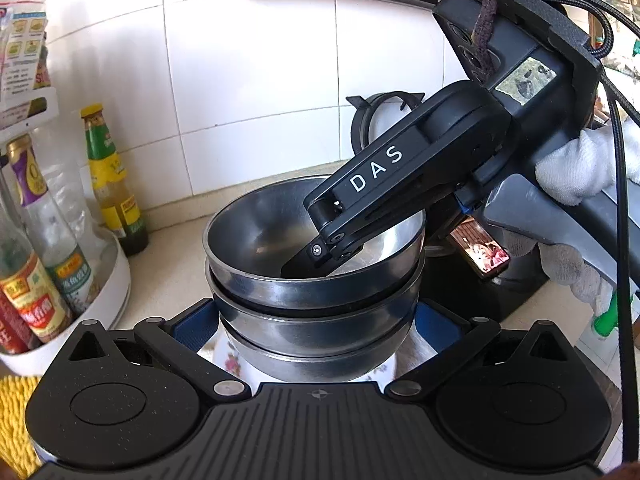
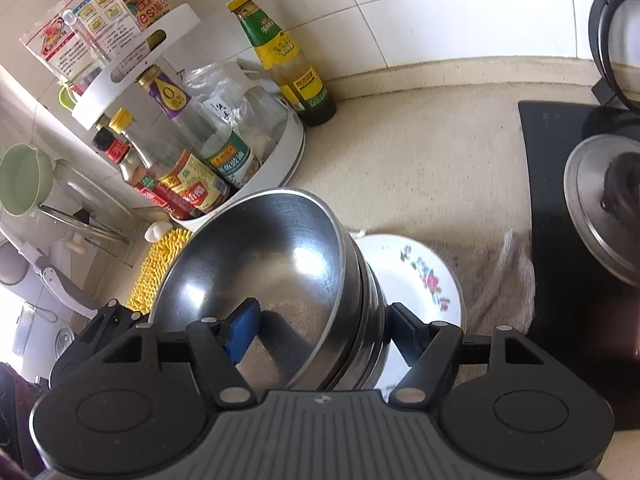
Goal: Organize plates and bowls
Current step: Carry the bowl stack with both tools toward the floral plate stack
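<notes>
Right claw (image 2: 320, 332) straddles the steel bowl stack's (image 2: 280, 264) rim.

Shiny steel bowls (image 2: 272, 264), glossy ceramic plate (image 2: 416, 276) (floral), matt countertop (image 2: 420, 152)

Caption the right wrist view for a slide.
Right gripper straddles the wall of stacked steel bowls on a floral plate.
</notes>
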Action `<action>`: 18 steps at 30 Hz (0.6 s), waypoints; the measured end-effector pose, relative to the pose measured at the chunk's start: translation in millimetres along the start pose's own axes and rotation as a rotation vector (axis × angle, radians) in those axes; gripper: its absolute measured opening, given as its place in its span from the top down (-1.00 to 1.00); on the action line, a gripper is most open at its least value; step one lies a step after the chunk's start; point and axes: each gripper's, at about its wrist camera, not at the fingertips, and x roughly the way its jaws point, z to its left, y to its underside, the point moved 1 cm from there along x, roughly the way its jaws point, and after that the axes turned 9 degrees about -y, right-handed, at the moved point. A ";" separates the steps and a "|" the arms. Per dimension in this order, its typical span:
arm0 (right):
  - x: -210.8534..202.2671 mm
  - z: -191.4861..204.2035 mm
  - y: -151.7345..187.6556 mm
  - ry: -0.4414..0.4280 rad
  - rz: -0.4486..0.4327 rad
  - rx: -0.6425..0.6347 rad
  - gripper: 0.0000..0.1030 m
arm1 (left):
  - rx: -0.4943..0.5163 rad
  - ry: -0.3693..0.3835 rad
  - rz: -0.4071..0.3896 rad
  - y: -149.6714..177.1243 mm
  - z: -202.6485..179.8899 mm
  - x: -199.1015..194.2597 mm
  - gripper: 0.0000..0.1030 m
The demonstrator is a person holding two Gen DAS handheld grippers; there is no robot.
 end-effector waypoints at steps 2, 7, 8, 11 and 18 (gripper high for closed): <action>-0.7 -0.3 5.1 -0.001 0.003 0.002 -0.63 | -0.005 -0.002 0.001 2.1 -1.3 -2.1 -1.00; 2.7 -1.5 12.8 0.003 0.016 0.013 -0.63 | -0.013 -0.002 0.014 9.3 -5.8 -6.9 -1.00; 3.3 -1.4 14.2 0.004 0.016 0.014 -0.63 | -0.011 -0.003 0.015 10.6 -6.3 -7.5 -1.00; 4.9 -3.0 17.3 0.001 0.021 0.021 -0.63 | -0.005 -0.003 0.019 13.5 -7.4 -8.7 -1.00; 7.7 -3.1 19.7 0.000 0.025 0.024 -0.63 | 0.002 -0.005 0.026 16.3 -9.1 -10.0 -1.00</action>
